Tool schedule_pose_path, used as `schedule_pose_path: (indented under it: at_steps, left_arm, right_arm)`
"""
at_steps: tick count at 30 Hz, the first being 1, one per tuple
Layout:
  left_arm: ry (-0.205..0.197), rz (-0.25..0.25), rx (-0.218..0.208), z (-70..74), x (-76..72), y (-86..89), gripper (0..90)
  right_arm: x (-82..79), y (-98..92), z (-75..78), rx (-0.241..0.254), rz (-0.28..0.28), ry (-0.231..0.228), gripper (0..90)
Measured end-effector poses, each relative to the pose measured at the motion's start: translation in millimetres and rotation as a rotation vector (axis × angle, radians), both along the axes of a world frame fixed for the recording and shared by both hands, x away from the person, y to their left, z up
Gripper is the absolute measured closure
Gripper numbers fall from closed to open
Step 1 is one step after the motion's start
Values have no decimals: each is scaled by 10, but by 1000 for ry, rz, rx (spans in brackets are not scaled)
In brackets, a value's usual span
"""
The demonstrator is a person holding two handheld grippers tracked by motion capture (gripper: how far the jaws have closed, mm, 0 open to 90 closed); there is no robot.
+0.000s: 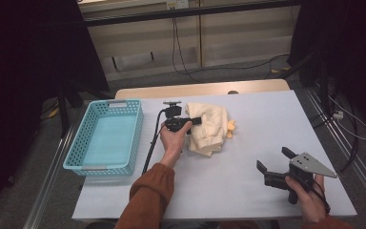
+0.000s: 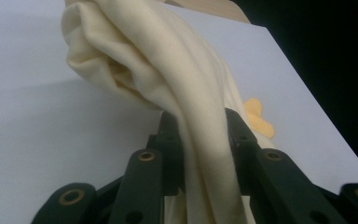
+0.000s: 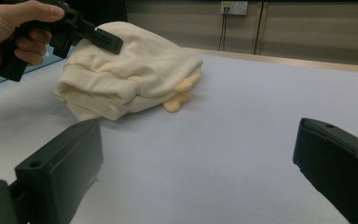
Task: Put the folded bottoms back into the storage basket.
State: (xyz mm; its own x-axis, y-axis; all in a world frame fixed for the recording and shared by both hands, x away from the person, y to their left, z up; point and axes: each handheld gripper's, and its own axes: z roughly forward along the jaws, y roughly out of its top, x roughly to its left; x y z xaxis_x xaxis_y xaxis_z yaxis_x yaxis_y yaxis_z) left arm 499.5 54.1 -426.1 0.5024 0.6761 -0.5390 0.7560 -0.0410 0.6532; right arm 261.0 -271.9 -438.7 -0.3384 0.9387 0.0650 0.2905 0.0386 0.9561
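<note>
Left gripper clamped on cream sweatshirt fold; right gripper jaws wide apart, nothing between, sweatshirt well ahead.

Cream garment hides the left gripper's fingers

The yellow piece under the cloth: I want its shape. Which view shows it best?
The right gripper view: the yellow piece lies unblocked beside the cloth. The high view shows a small speck; the left gripper view a partly hidden bit.
</note>
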Motion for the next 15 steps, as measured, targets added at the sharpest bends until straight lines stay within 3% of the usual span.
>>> schedule_pose_path:
  at_steps: [12, 15]
  left_arm:
    - [-71, -42, 18, 191, -31, 0, 727]
    - [-67, -54, 30, 248, -34, -23, 727]
  right_arm:
    - [1, -3, 1, -1, -3, -2, 16]
    - [2, -1, -1, -1, -1, -1, 16]
